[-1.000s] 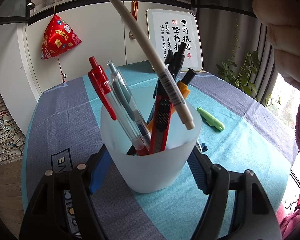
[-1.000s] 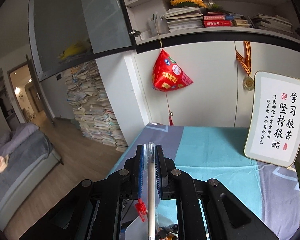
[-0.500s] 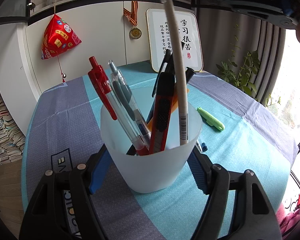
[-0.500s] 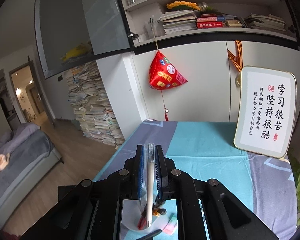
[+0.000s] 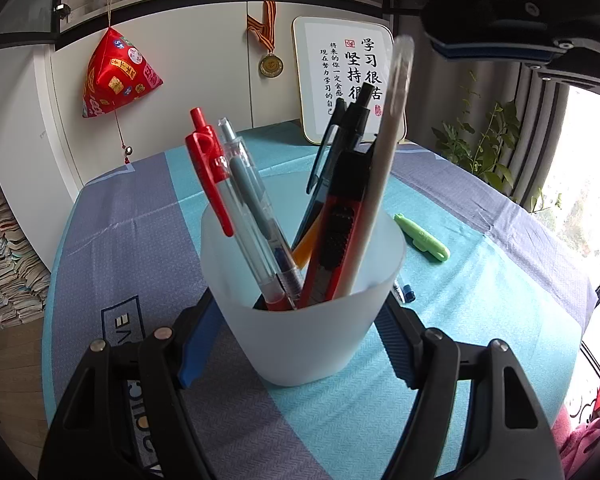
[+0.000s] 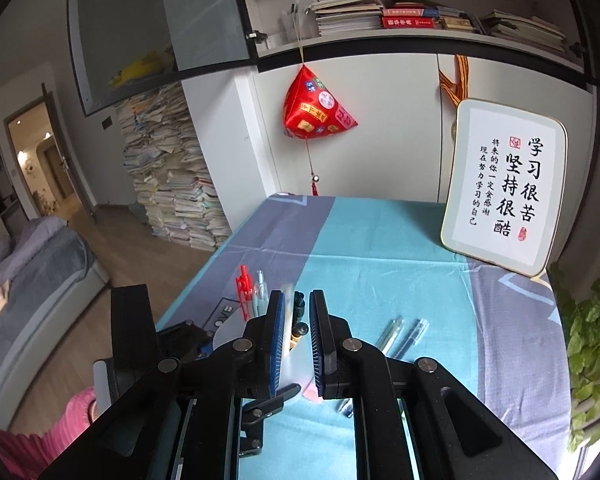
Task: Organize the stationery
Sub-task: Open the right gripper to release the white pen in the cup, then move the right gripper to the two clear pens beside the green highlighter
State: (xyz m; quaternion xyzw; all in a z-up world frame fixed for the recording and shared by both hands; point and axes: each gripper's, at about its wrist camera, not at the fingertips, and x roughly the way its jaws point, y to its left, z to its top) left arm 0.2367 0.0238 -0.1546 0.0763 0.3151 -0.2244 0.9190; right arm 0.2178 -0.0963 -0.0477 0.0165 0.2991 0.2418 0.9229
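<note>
A frosted white cup (image 5: 308, 340) stands on the tablecloth with my left gripper (image 5: 296, 320) shut on it, one blue pad against each side. In it stand a red pen (image 5: 210, 168), a clear grey pen (image 5: 244, 184), a red-and-black box cutter (image 5: 336, 240), dark pens and a long white pen (image 5: 380, 184) leaning on the right rim. My right gripper (image 6: 296, 312) hovers above and behind the cup (image 6: 226, 332), its jaws a little apart with nothing between them. In the left wrist view the right gripper (image 5: 500, 46) sits at the top right, clear of the white pen.
A green pen-like item (image 5: 420, 240) and a blue-capped pen (image 5: 404, 290) lie right of the cup. Two clear pens (image 6: 392, 330) (image 6: 416, 330) lie on the teal cloth (image 6: 380, 248). A framed calligraphy sign (image 6: 504, 188) leans at the back. A plant (image 6: 592, 340) stands on the right.
The white pen went from slanting above the cup in the right gripper to standing in the cup. The right gripper let it go and drew away to the right. The left gripper stayed still.
</note>
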